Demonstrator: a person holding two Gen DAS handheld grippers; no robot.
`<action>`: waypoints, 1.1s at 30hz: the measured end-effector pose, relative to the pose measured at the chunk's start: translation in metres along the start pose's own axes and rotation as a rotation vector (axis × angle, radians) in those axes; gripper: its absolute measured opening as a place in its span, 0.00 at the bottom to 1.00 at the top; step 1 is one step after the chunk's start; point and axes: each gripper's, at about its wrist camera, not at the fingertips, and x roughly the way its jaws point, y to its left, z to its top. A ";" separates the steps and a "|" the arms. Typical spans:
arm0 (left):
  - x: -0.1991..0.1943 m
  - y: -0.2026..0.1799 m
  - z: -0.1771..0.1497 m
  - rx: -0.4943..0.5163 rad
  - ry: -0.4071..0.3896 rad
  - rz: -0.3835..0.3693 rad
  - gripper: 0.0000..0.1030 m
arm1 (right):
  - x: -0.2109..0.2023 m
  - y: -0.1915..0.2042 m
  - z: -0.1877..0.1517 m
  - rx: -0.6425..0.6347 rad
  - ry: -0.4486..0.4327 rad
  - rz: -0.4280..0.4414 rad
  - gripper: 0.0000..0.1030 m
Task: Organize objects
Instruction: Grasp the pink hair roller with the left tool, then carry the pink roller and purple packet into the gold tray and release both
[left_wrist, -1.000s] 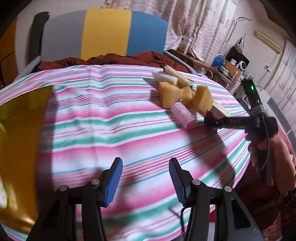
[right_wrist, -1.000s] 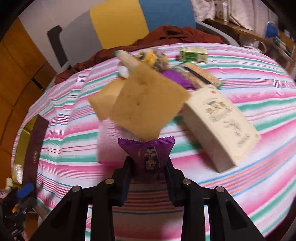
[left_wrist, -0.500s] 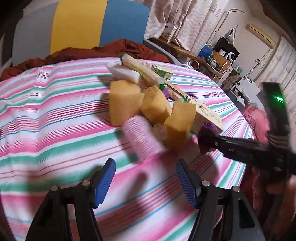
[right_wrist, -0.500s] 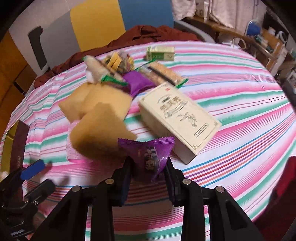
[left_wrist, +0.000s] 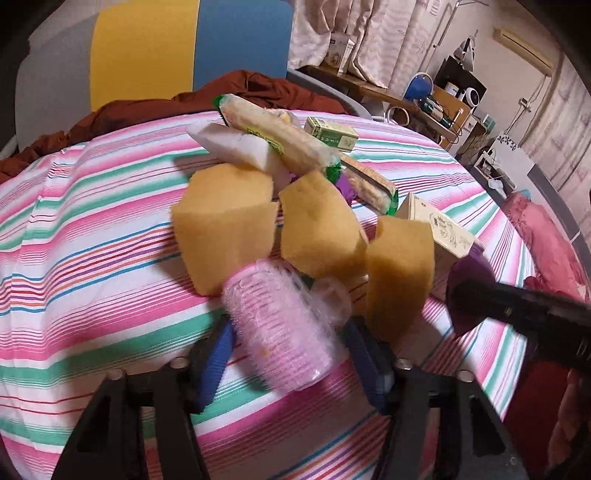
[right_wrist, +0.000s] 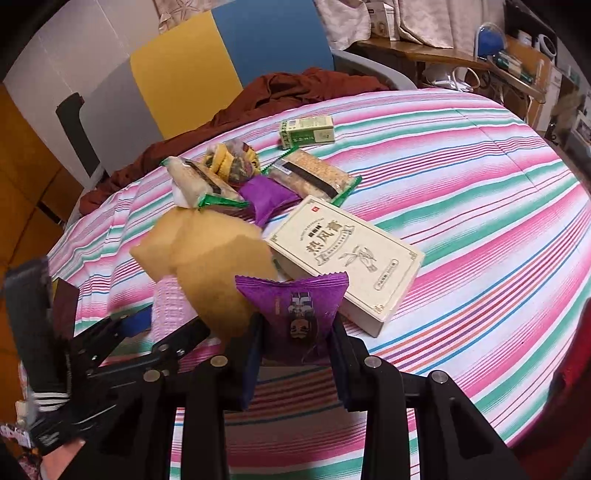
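My left gripper (left_wrist: 288, 350) points steeply down, jaws closing, pink roll (left_wrist: 280, 325) between the blue pads, no firm contact visible. My right gripper (right_wrist: 295, 343) tilts down too, clamped on a purple packet (right_wrist: 295, 306).

Surface: striped cloth (left_wrist: 92, 229) in pink, green and white, spread over the table.
Left gripper (left_wrist: 291, 354): blue-padded jaws closing, one either side of the pink bottle (left_wrist: 280, 325); contact with the pads cannot be told.
Pink bottle: lies tilted, wrapped in clear plastic, its far end against the sponges.
Sponges: three yellow blocks, a large one (left_wrist: 225, 221), a middle one (left_wrist: 321, 225), and one (left_wrist: 402, 273) standing nearest the right.
Behind the sponges: a white packet (left_wrist: 236, 147), a long snack bar (left_wrist: 273, 136), a small green box (left_wrist: 332, 133).
Cream box (left_wrist: 439, 229): lies behind the right-hand sponge.
Right gripper (left_wrist: 465, 299): dark, at the right edge, clamped on a purple packet (left_wrist: 467, 273).
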 end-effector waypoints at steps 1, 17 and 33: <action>-0.003 0.000 -0.003 0.015 -0.011 -0.002 0.56 | 0.000 0.001 0.000 -0.003 -0.004 0.001 0.33; -0.054 0.027 -0.067 0.093 -0.112 0.031 0.45 | -0.018 0.000 0.005 0.025 -0.117 0.036 0.33; -0.107 0.053 -0.104 0.030 -0.190 0.023 0.45 | -0.008 0.053 -0.012 -0.115 -0.087 0.256 0.33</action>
